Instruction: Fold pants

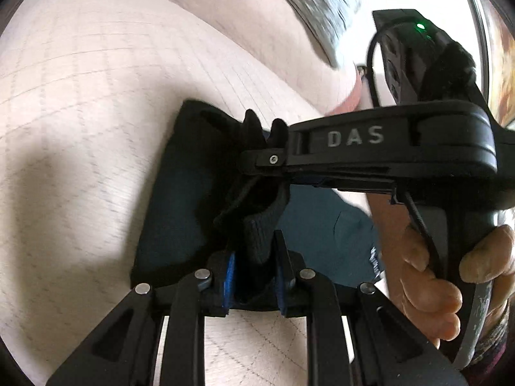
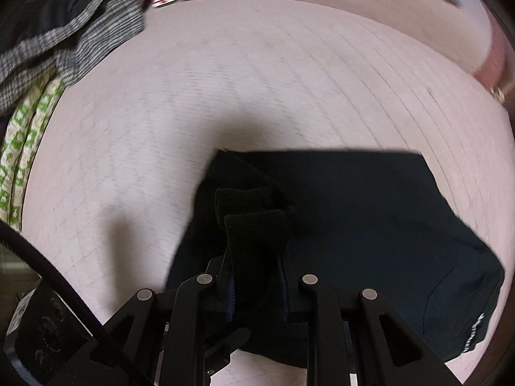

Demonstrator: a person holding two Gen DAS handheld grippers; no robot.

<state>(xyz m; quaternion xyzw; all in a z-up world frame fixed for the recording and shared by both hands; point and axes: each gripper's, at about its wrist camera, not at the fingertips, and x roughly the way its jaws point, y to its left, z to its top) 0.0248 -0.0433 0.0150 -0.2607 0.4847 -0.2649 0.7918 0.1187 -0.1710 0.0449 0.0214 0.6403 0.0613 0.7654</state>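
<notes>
Both jaws grip ribbed cuffs of the dark pants [image 2: 370, 212] – pale gridded surface [image 2: 225, 80] beneath, grey knit garment [image 2: 64, 48] far left.

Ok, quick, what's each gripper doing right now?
Left gripper: shut on a ribbed edge of the dark pants.
Right gripper: shut on another ribbed fold of the pants.

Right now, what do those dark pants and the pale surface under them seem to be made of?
The pants look like soft matte knit, probably cotton jersey; the ribbed cuff pinched in the right gripper suggests sweatpants. The pale surface looks like a fabric sheet with a faint printed grid, though motion blur leaves it uncertain.
</notes>
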